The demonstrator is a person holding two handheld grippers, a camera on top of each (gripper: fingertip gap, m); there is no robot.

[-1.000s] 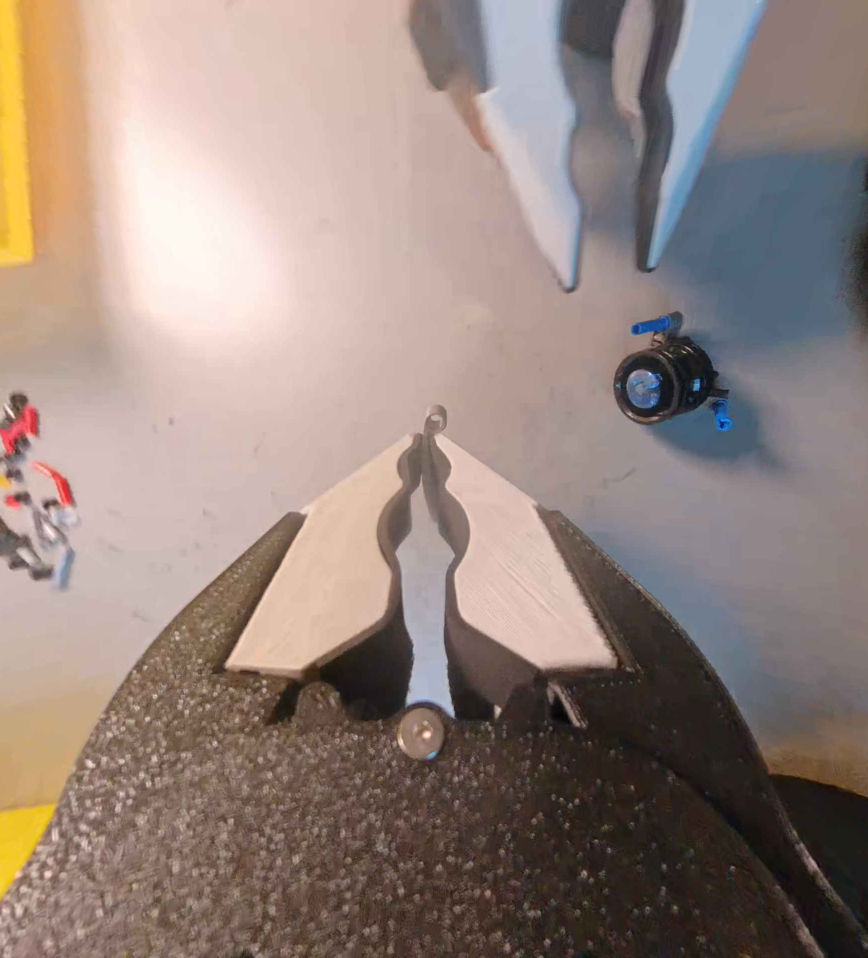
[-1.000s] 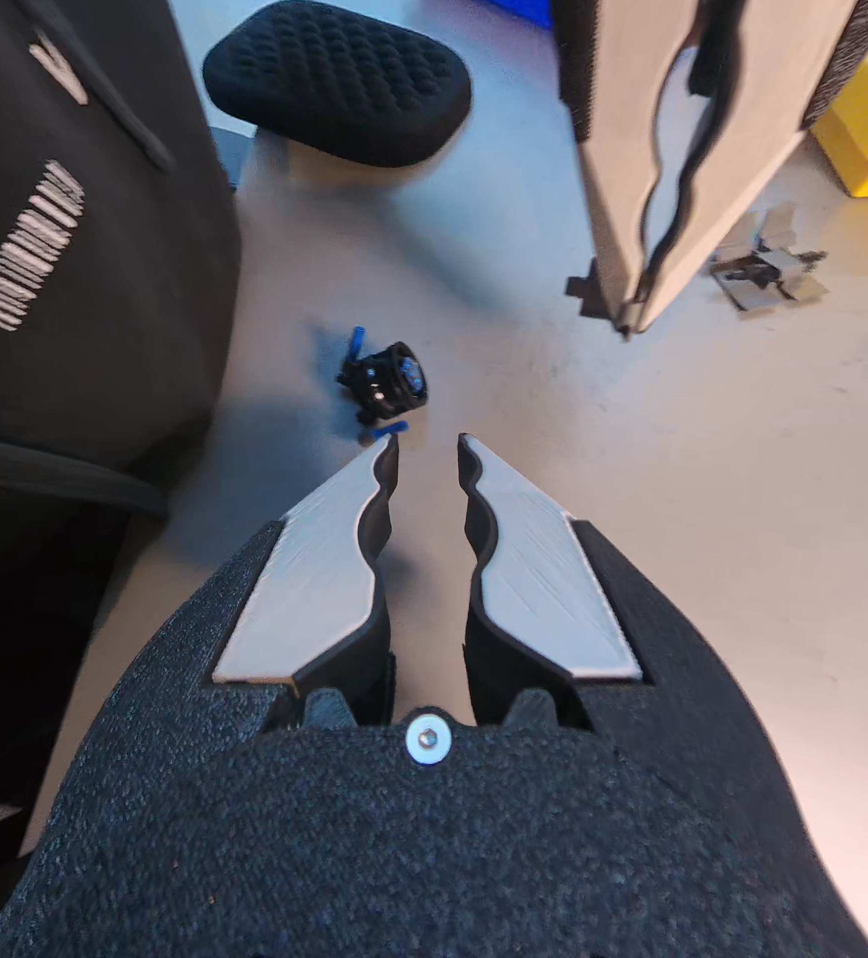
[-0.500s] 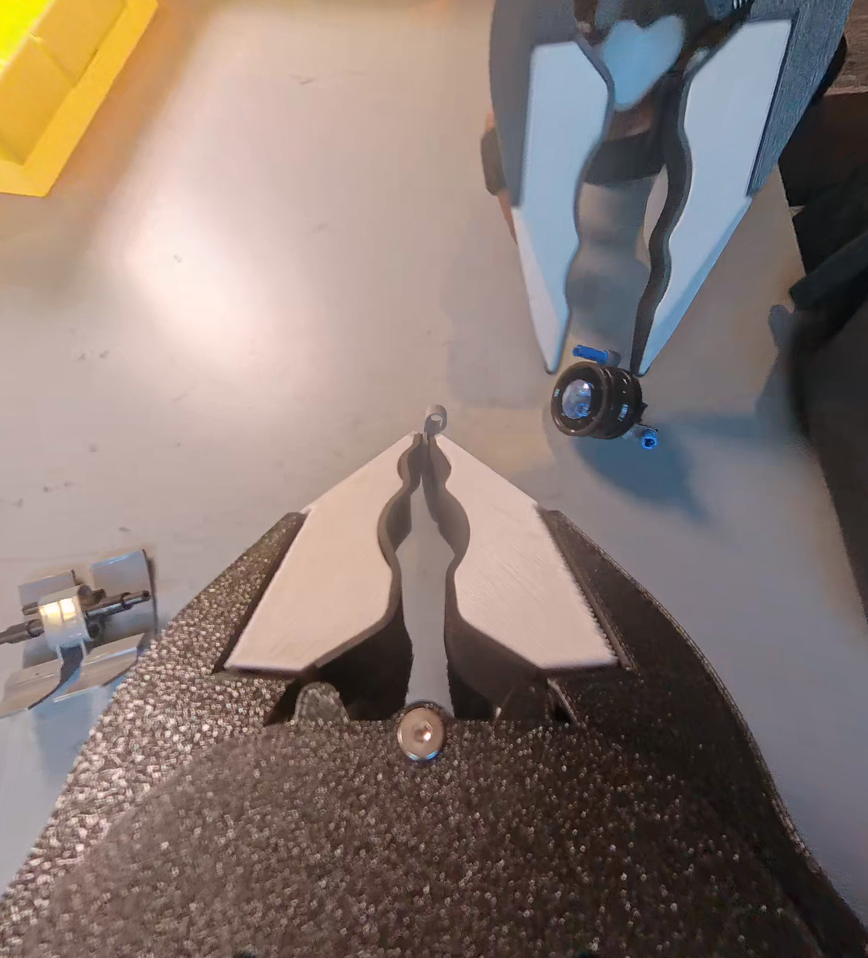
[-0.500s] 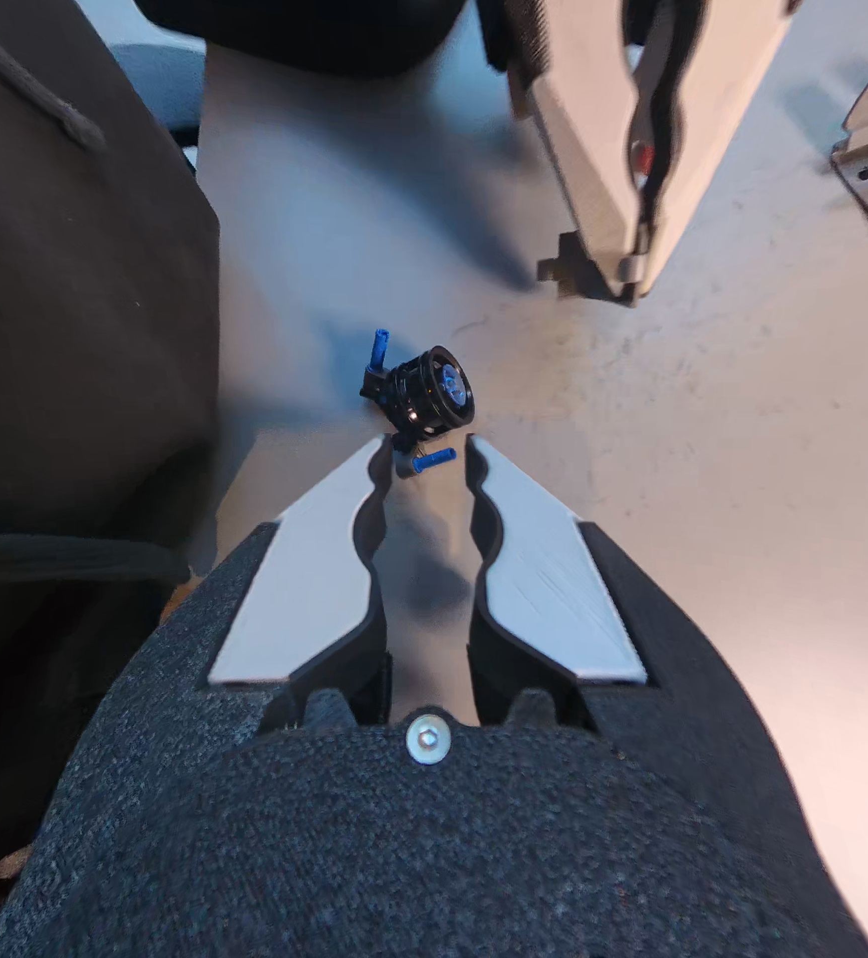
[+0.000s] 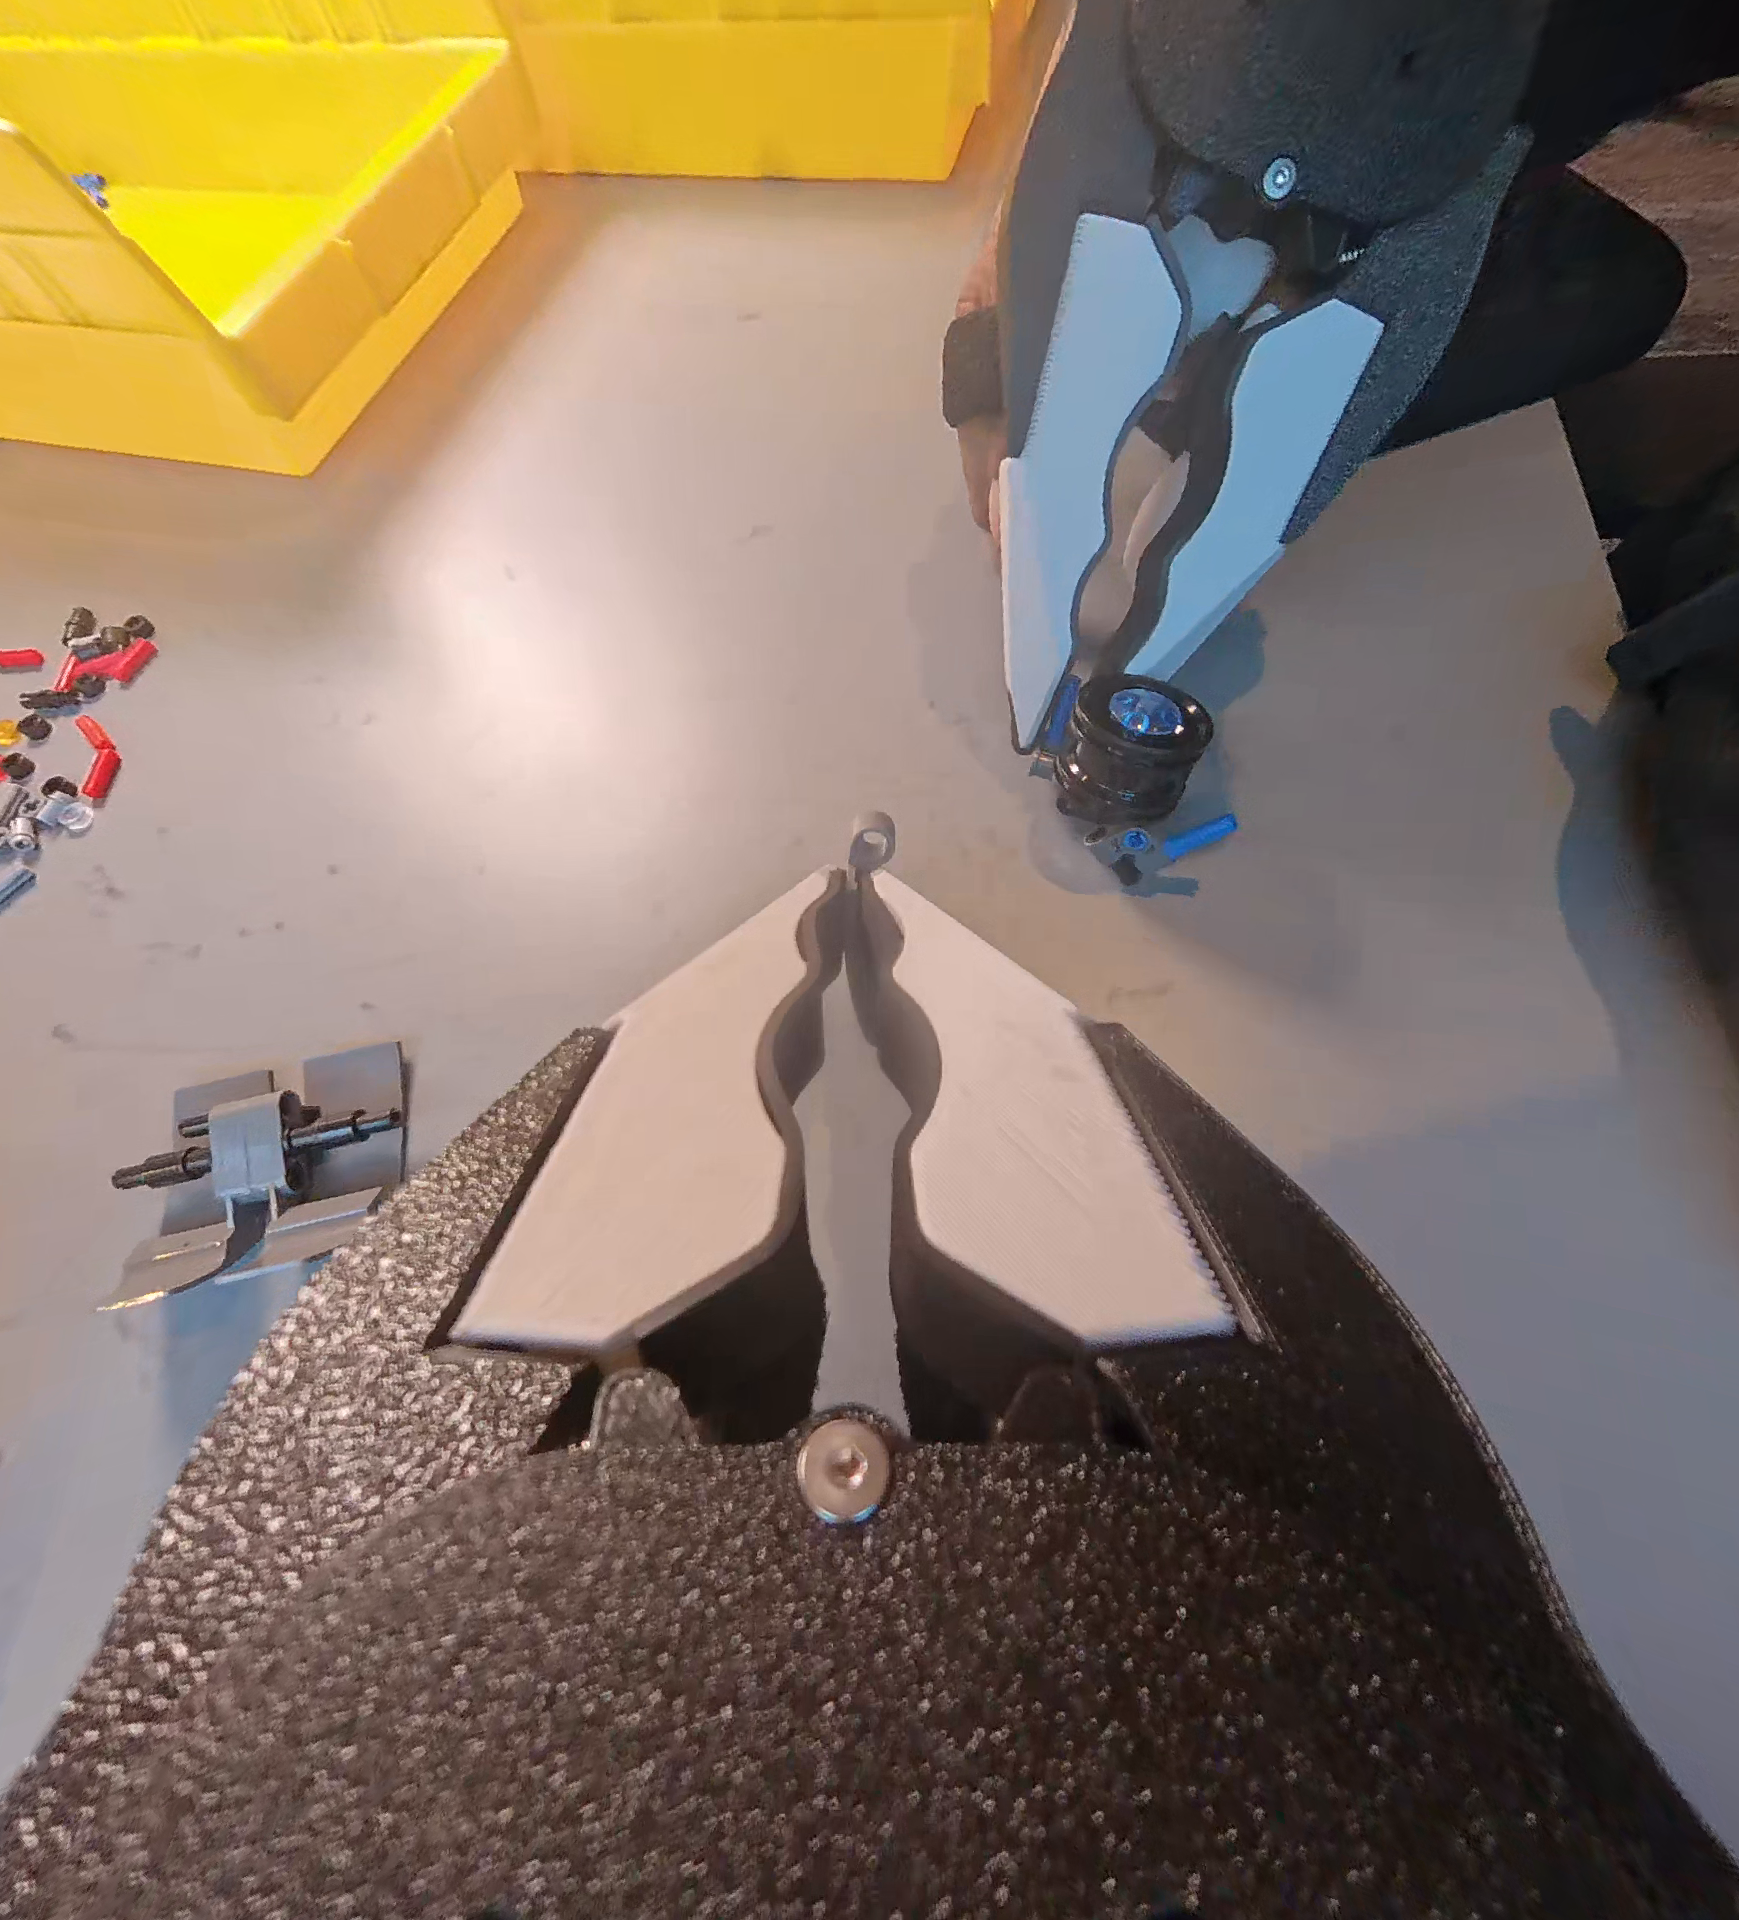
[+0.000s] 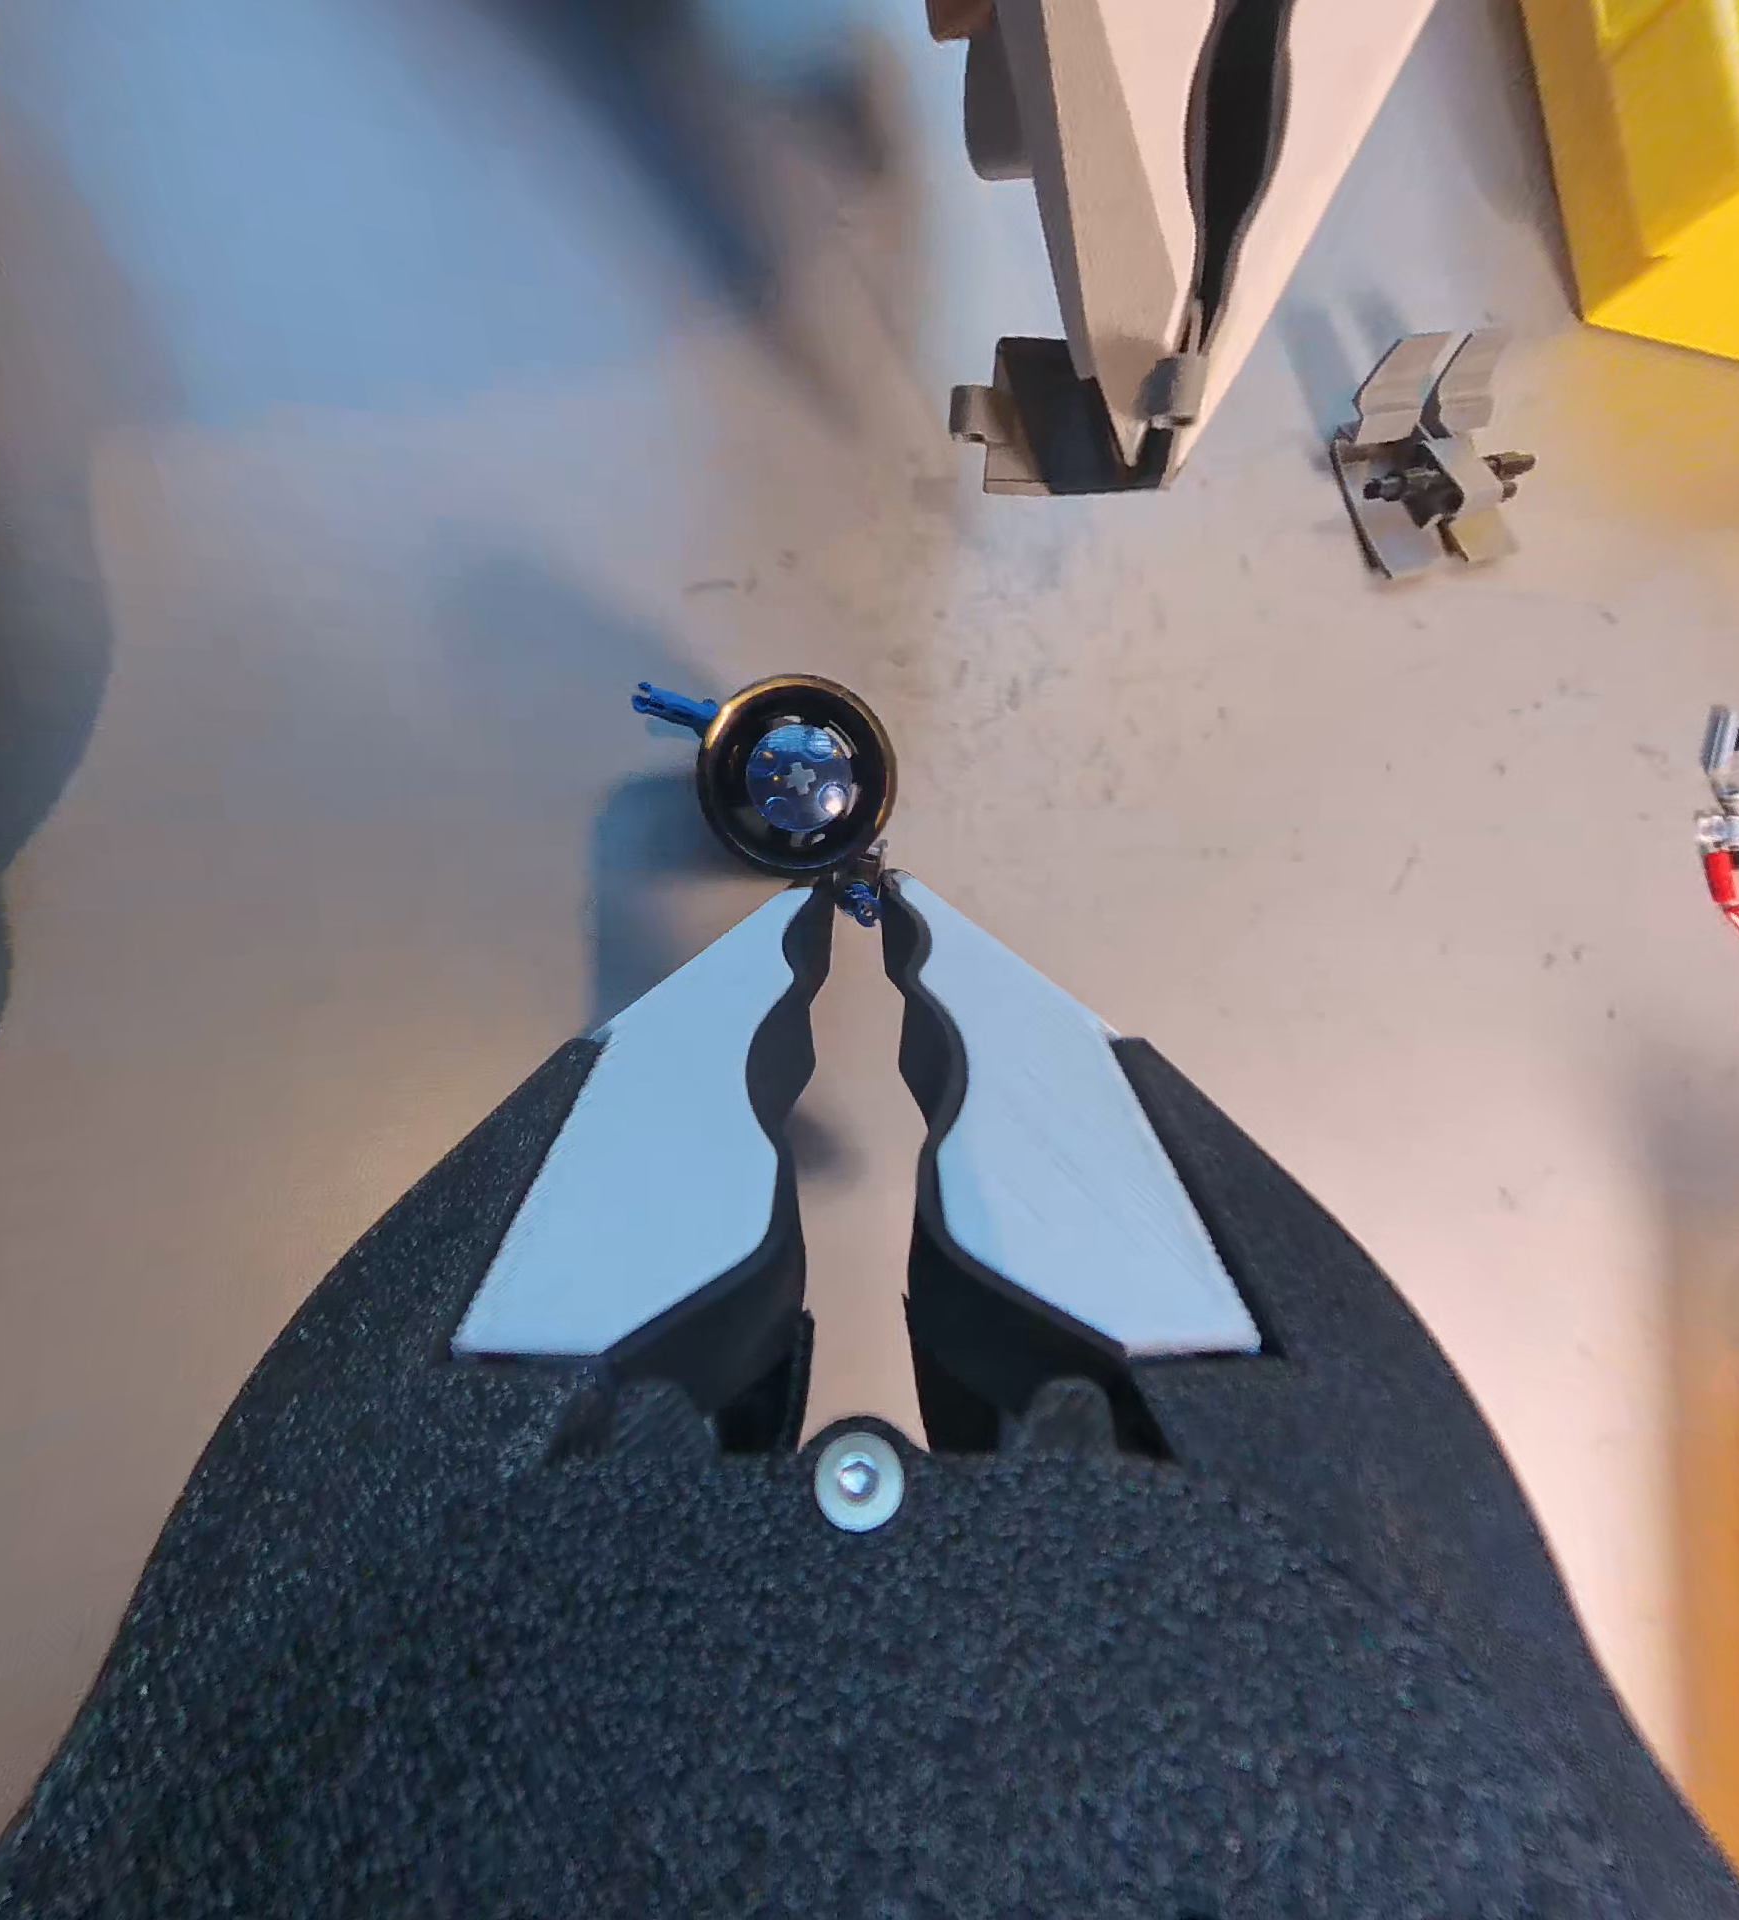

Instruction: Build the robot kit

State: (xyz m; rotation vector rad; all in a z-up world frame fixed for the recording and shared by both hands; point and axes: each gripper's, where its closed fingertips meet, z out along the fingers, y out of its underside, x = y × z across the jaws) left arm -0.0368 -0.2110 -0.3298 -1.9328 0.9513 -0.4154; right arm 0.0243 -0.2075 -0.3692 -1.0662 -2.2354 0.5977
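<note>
A black wheel (image 6: 792,774) with a blue hub lies on the grey table, with a blue pin (image 6: 667,704) sticking out on its far side. My right gripper (image 6: 849,899) is at the wheel's near edge, its jaws closed to a narrow gap on a second small blue pin (image 6: 860,902) of that wheel. The left wrist view shows this gripper (image 5: 1073,717) tilted down against the wheel (image 5: 1135,743). My left gripper (image 5: 860,873) is shut on a small grey part whose ring end (image 5: 870,836) sticks out past the tips. The right wrist view shows that grey and black part (image 6: 1052,436) held above the table.
Yellow bins (image 5: 221,208) stand at the table's back left. Several small red, black and grey parts (image 5: 23,769) lie at the left. A grey assembly with a black axle (image 5: 262,1164) lies next to the left gripper. A person's dark clothing (image 5: 1727,520) is at the right edge. The gap from one gripper's tips to the other's is roughly 8 cm.
My right gripper came down to the wheel and its jaws narrowed onto the blue pin. My left gripper stayed shut on the grey part and drew back, bringing the yellow bins into view.
</note>
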